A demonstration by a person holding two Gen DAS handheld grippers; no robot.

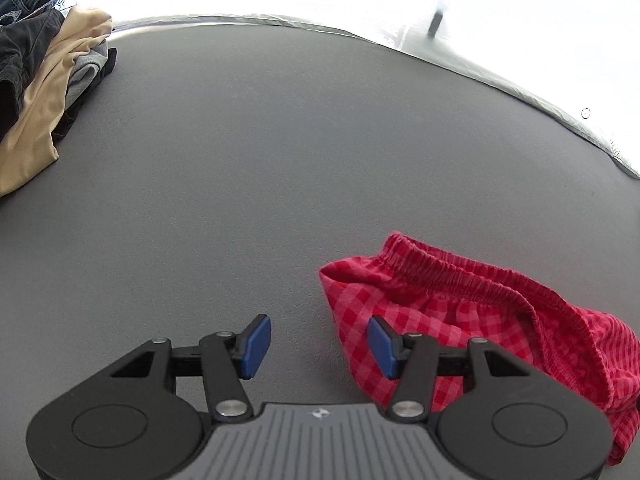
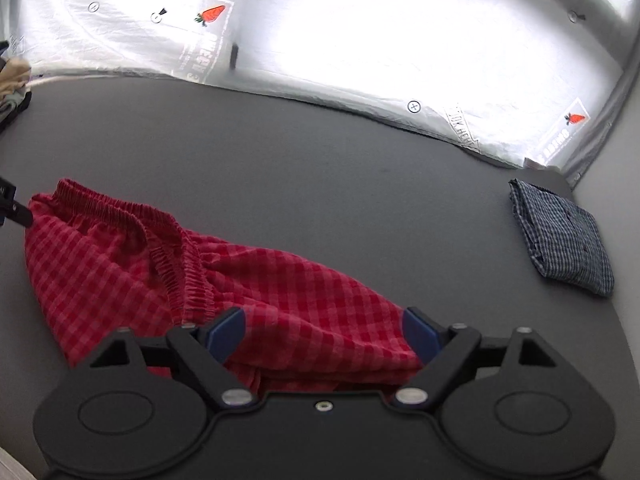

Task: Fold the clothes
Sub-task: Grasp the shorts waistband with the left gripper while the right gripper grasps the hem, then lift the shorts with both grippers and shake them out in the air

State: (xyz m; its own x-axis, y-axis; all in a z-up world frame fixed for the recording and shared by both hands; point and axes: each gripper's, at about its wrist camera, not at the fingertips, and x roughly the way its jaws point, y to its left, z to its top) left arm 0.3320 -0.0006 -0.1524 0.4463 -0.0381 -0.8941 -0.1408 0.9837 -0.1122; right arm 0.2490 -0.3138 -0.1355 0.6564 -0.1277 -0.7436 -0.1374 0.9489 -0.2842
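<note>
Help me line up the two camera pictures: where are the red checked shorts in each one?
Left wrist: red checked shorts at lower right, by the open left gripper.
Right wrist: shorts lower left to centre, under the open right gripper.
Shared landmark: the clothes pile, far left.

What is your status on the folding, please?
Both grippers, left and right, open. Red checked shorts crumpled, unfolded, on grey table. Nothing in the way.

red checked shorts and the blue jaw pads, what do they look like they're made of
Red and pink checked shorts with a gathered waistband: apparently a thin woven fabric, perhaps cotton, matte; it lies in soft folds and the waistband is puckered as if elasticated. Blue pads on the left gripper: probably rubber or soft plastic, smooth with a slight sheen, set on black, plastic-looking jaws that stand open.
</note>
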